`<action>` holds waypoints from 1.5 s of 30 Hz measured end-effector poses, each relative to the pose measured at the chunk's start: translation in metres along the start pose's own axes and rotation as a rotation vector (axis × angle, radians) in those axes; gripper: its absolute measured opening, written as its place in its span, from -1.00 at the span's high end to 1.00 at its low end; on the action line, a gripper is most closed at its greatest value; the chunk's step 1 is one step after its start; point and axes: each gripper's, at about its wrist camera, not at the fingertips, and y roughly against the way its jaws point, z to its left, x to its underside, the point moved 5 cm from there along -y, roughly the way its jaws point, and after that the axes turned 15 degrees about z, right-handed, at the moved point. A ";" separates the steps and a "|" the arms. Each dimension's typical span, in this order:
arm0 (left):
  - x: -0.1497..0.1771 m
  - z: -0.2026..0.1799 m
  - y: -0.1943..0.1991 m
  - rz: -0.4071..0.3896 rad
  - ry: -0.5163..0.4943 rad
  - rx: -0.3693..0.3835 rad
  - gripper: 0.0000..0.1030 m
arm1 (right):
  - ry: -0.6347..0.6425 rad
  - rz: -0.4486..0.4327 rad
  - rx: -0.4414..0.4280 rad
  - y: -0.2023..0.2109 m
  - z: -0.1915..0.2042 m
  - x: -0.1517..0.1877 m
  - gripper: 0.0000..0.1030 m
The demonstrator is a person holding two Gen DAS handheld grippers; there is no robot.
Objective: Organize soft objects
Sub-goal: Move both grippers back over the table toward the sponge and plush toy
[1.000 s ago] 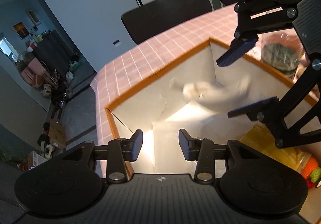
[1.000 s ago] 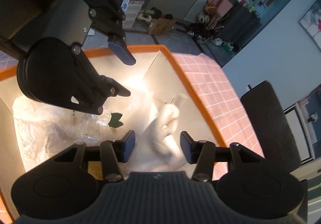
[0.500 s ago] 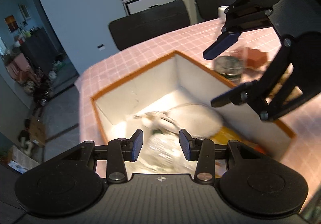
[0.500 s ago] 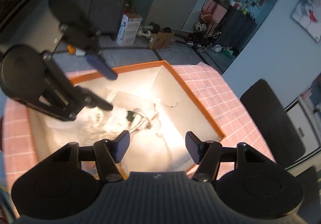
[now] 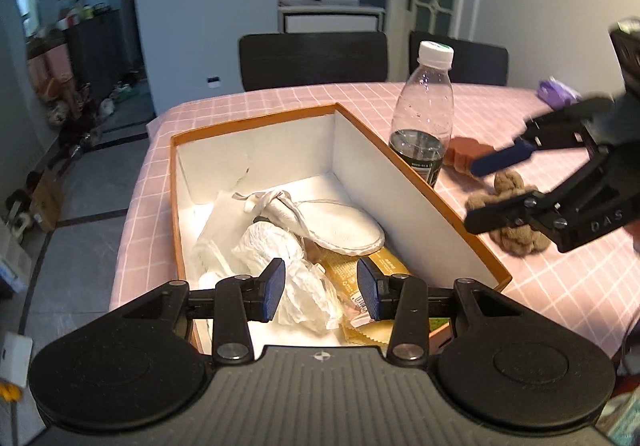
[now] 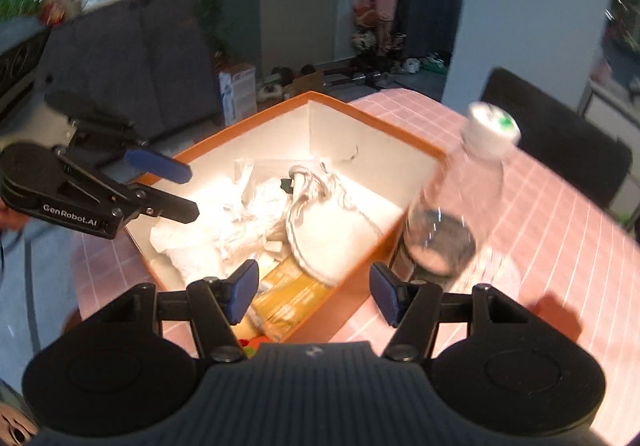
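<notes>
An orange-rimmed box (image 5: 256, 119) with white walls holds a white slipper (image 5: 340, 224), crumpled white paper (image 5: 272, 246) and a yellow packet (image 5: 386, 266). My left gripper (image 5: 320, 294) hovers open over the box's near end, with nothing between its pads. My right gripper (image 5: 482, 190) stands open to the right of the box, above a brown knotted soft toy (image 5: 508, 182) on the pink cloth. From the right wrist, the box (image 6: 372, 122), slipper (image 6: 332, 234) and left gripper (image 6: 188, 192) show beyond the right gripper (image 6: 314, 296).
A clear bottle (image 5: 424, 118) with a white cap stands against the box's right wall, blurred in the right wrist view (image 6: 452, 206). A rust-coloured item (image 5: 464, 152) and a purple item (image 5: 556, 90) lie beyond. Dark chairs (image 5: 314, 60) line the table's far edge.
The white slipper, blurred in mid-air between the right gripper's fingers, now lies in the box. Both grippers have drawn back out of the box and rolled level; the right one swung right.
</notes>
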 end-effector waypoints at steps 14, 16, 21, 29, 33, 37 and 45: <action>0.037 -0.003 0.038 -0.198 0.262 -0.049 0.12 | -0.292 -0.121 0.010 0.028 -0.036 0.094 -0.19; 0.040 -0.010 0.041 -0.217 0.273 -0.048 0.12 | -0.331 -0.127 0.034 0.033 -0.045 0.110 -0.20; 0.043 -0.046 0.041 -0.257 0.221 -0.014 0.15 | -0.414 -0.149 0.094 0.039 -0.067 0.151 -0.33; 0.027 -0.120 0.018 -0.244 0.069 0.082 0.15 | -0.503 -0.155 0.168 0.040 -0.097 0.199 -0.35; 0.015 -0.156 0.006 -0.233 -0.010 0.098 0.15 | -0.523 -0.149 0.225 0.039 -0.110 0.215 -0.43; 0.003 -0.189 -0.013 -0.205 -0.079 0.130 0.05 | -0.585 -0.163 0.229 0.043 -0.128 0.223 -0.43; -0.024 -0.218 -0.058 -0.177 -0.104 -0.033 -0.02 | -0.670 -0.195 0.221 0.038 -0.149 0.215 -0.65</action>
